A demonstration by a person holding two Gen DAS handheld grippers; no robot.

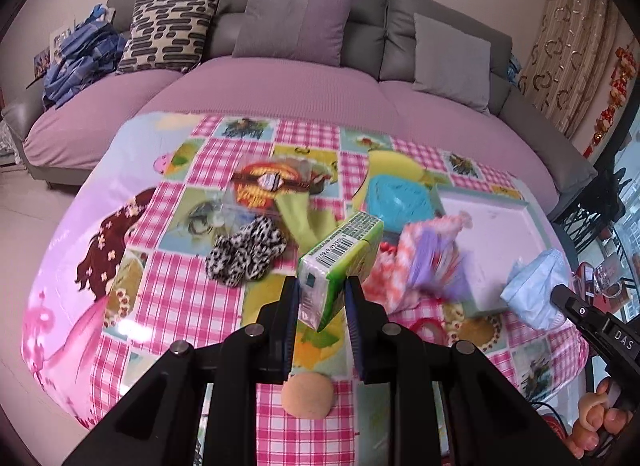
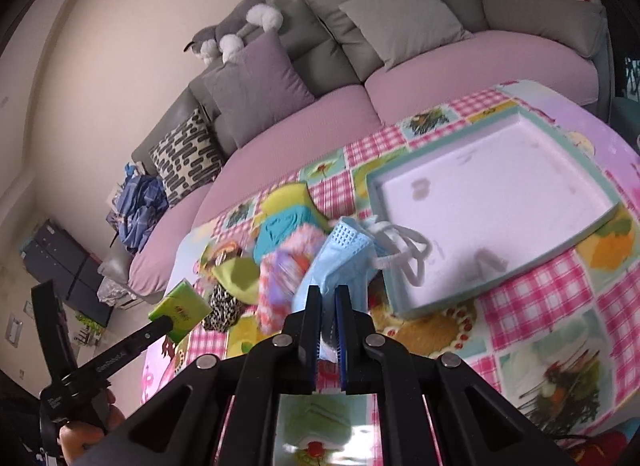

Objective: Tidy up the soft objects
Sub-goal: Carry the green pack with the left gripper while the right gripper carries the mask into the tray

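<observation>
Tissue pack (image 1: 340, 256): a green, glossy, box-shaped packet with a barcode, clamped between the left gripper's (image 1: 322, 286) narrowly parted jaws, raised above the table (image 1: 180, 298) left of the tray (image 1: 532, 221). Face mask (image 2: 340, 262): pale blue pleated fabric with white ear loops, pinched in the right gripper's (image 2: 328, 298) closed jaws, hanging over the tray's near-left corner. The tray is shallow, rectangular, white inside with a teal rim. A pink-and-purple cloth (image 1: 420, 262) beside the tray is motion-blurred.
</observation>
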